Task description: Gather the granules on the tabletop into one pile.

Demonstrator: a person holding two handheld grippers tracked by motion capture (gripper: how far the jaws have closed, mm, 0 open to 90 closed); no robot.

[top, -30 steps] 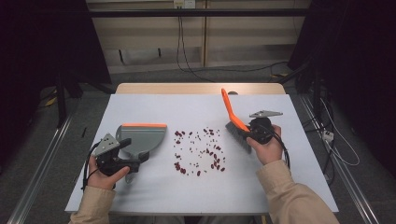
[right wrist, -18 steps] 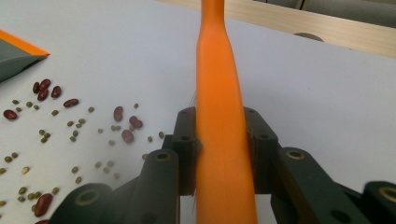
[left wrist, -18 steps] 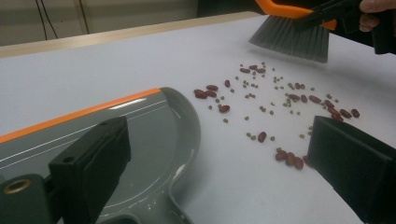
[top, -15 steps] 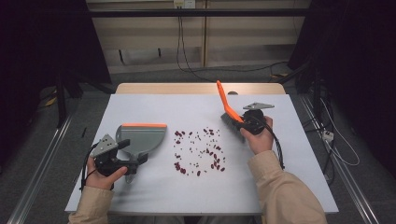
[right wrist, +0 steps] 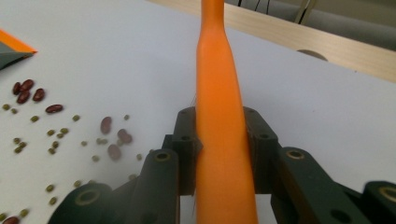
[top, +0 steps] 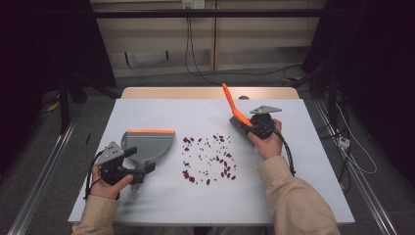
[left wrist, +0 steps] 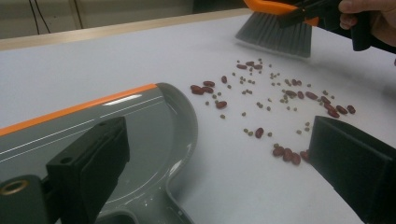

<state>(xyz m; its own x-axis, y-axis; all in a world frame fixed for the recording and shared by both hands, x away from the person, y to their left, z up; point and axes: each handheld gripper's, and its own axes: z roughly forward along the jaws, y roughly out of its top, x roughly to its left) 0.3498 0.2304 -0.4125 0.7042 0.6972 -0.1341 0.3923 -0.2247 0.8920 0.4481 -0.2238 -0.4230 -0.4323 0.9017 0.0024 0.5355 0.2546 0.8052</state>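
1. High view:
   - Parks grey dustpan [top: 147, 144] flat on the desk [top: 161, 112], orange lip at the far edge and open side toward the scattered beans [top: 208, 156]. Likely set to catch a sweep.
   - Keeps left tool [top: 138, 161] at the dustpan's handle end, gripped by the left hand [top: 110, 183], probably to steady the pan.
   - Clamps the brush [top: 230, 104] in the right tool [top: 249, 128], orange handle tilted up and away, bristles down near the desk just right of the beans.
   - Puts the beans mid-desk between pan and brush, so a push from the right would drive them leftward into the pan.

2. Left gripper view:
   - Shows left tool [left wrist: 219, 135] with jaws wide, and the dustpan [left wrist: 154, 121] handle low between them; no pinch visible, gap on the right jaw's side.
   - Places red and small green beans [left wrist: 280, 98] just off the pan's rim, none inside yet.
   - Hangs grey brush [left wrist: 275, 35] bristles beyond the beans, at or just above the desk [left wrist: 116, 60]; cannot tell contact.

3. Right gripper view:
   - Squeezes right tool [right wrist: 222, 135] narrow on the orange brush [right wrist: 217, 70] handle, pads tight on both sides. Firm hold judged needed so the bristles don't twist under sweeping load.
   - Leaves the beans [right wrist: 112, 126] to the left on the desk [right wrist: 303, 93], with the dustpan [right wrist: 11, 49] corner at the far left edge, in line with the likely sweep path.
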